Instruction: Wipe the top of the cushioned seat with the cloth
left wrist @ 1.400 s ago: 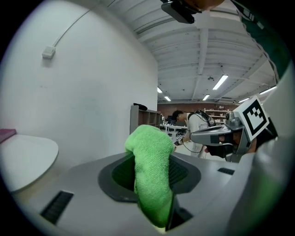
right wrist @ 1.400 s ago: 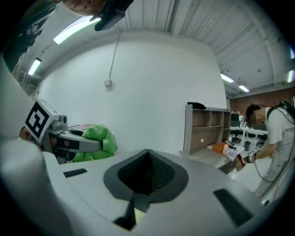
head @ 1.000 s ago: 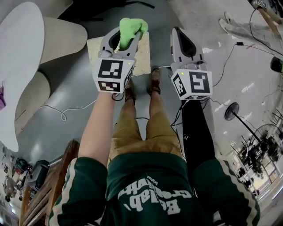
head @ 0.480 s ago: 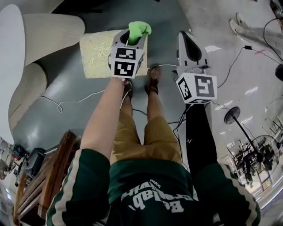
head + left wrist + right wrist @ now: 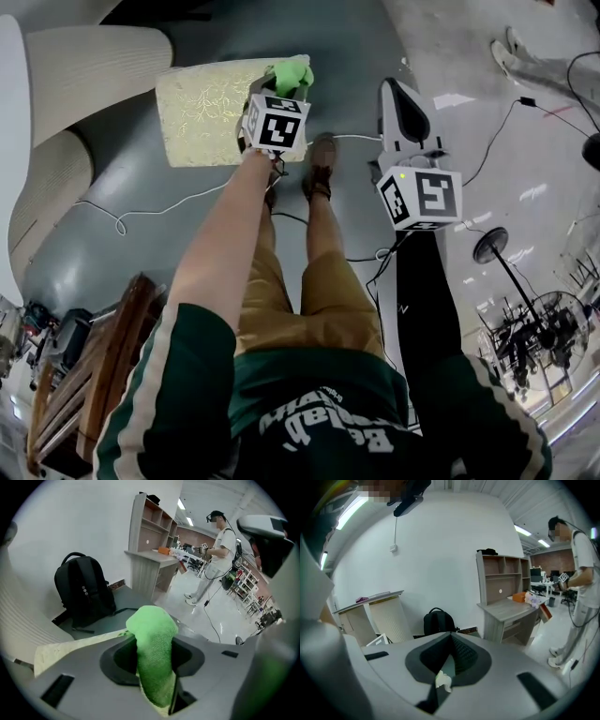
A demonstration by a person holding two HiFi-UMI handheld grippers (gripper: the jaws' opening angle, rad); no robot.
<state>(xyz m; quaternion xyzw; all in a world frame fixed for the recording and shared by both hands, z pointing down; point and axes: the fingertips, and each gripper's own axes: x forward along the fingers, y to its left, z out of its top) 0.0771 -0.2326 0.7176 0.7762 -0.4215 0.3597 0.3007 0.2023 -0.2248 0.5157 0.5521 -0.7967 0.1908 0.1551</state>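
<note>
- Head view: the left gripper (image 5: 287, 82) was extended forward, over the right edge of the seat (image 5: 202, 108).
- The green cloth (image 5: 294, 69) protruded from its jaws, above the seat's right corner. Contact between cloth and seat could not be confirmed.
- The seat was a pale, patterned square pad, standing on the grey floor (image 5: 141, 159) just ahead of the person's shoes (image 5: 322, 165).
- The right gripper (image 5: 397, 90) was held to the right of the seat, over the floor and clear of it.
- A thin cable (image 5: 141, 212) lay on the floor to the left of the legs.
- Left gripper view: the jaws were clamped on the cloth, which filled the gap and bulged out beyond the tips.
- The seat's edge ran below and to the left of the cloth. A black backpack (image 5: 84, 595) stood behind it at the wall.
- A desk (image 5: 152, 557) and a standing person (image 5: 213, 557) were visible further back.
- Right gripper view: the jaws were fully together and gripped no object. A small white scrap (image 5: 443, 680) sat at their seam.
</note>
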